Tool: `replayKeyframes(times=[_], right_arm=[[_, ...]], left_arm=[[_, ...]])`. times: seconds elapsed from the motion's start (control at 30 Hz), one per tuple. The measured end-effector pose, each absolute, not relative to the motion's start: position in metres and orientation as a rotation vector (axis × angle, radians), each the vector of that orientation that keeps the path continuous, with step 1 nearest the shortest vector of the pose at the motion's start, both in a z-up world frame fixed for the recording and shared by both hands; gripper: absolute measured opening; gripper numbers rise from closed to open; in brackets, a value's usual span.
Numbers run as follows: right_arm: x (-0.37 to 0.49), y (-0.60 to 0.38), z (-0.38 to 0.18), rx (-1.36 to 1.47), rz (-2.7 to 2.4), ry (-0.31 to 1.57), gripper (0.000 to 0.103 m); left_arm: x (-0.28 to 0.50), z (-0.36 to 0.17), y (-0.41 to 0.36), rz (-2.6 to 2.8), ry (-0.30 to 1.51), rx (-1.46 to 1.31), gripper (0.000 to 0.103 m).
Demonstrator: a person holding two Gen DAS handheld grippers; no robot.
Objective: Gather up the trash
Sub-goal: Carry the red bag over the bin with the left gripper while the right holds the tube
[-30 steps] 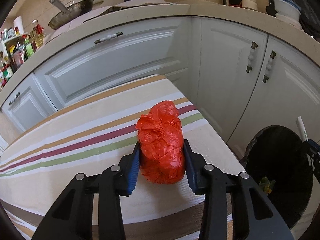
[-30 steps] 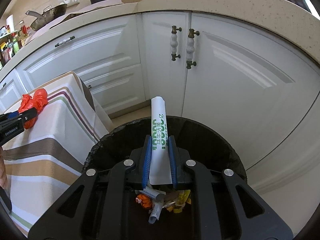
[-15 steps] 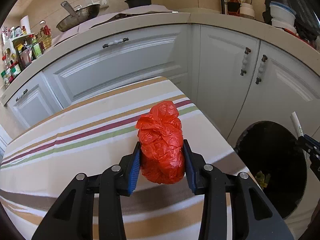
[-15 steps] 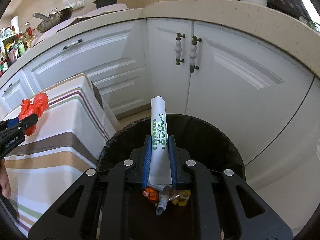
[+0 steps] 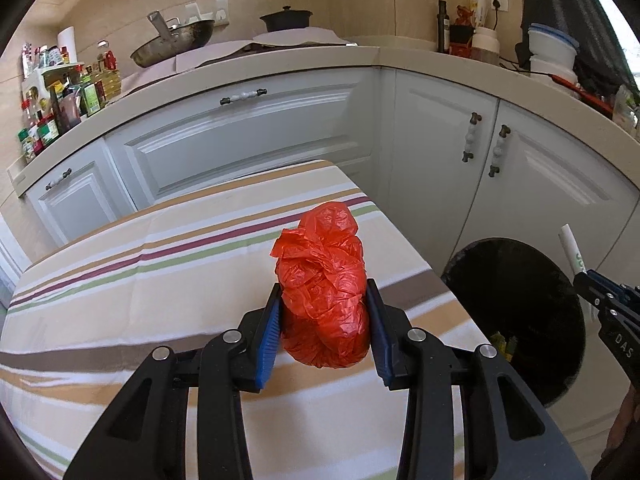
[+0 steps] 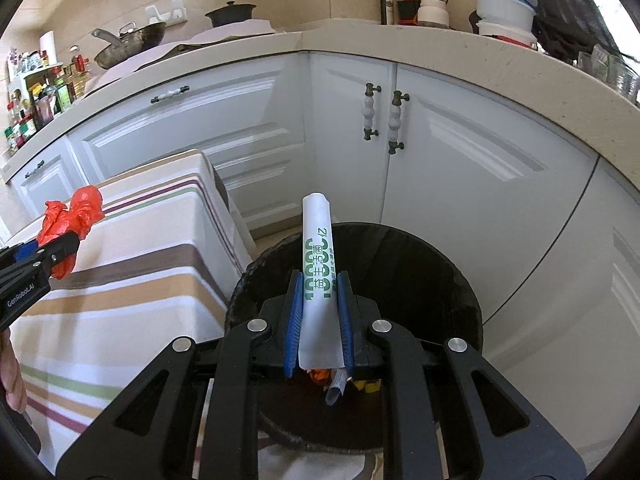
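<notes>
My left gripper (image 5: 324, 320) is shut on a crumpled red plastic bag (image 5: 324, 280) and holds it above the striped tablecloth (image 5: 160, 280). The bag also shows at the left of the right wrist view (image 6: 72, 220). My right gripper (image 6: 318, 312) is shut on a white paper roll with green print (image 6: 318, 264) and holds it over the black trash bin (image 6: 440, 264). The bin stands right of the table in the left wrist view (image 5: 516, 304). Wrappers lie at the bin's bottom (image 6: 340, 380).
White cabinets (image 6: 460, 168) with knob handles stand close behind the bin and table. The counter (image 5: 280, 60) above carries a wok, a pot, bottles and bowls. The table's right edge (image 5: 420, 256) drops off beside the bin.
Both grippers have risen and pulled back a little with their loads still held. More of the counter and the tablecloth is in view now.
</notes>
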State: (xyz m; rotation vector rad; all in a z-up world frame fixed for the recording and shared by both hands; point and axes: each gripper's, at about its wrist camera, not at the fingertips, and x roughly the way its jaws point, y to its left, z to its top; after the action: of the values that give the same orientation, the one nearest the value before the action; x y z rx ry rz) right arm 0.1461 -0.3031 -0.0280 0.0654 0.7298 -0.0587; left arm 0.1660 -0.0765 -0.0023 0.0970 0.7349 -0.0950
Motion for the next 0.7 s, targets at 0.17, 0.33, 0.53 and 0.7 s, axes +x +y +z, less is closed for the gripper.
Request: replayKeyframes(times=[0.17, 0.33, 0.53, 0.7], right_arm=[[0.127, -0.301, -0.021, 0.064, -0.052, 0.716, 0.017], [0.110, -0.302, -0.015, 0.066, -0.054, 0.704, 0.017], [0.092, -0.305, -0.011, 0.069, -0.062, 0.693, 0.017], [0.079, -0.310, -0.013, 0.077, -0.077, 0.689, 0.017]], left_arm=[[0.146, 0.002, -0.077, -0.104, 0.726, 0.092, 0.039], [0.128, 0.003, -0.081, -0.122, 0.722, 0.089, 0.039], [0.107, 0.003, -0.090, -0.159, 0.713, 0.086, 0.039], [0.092, -0.001, -0.101, -0.190, 0.710, 0.097, 0.039]])
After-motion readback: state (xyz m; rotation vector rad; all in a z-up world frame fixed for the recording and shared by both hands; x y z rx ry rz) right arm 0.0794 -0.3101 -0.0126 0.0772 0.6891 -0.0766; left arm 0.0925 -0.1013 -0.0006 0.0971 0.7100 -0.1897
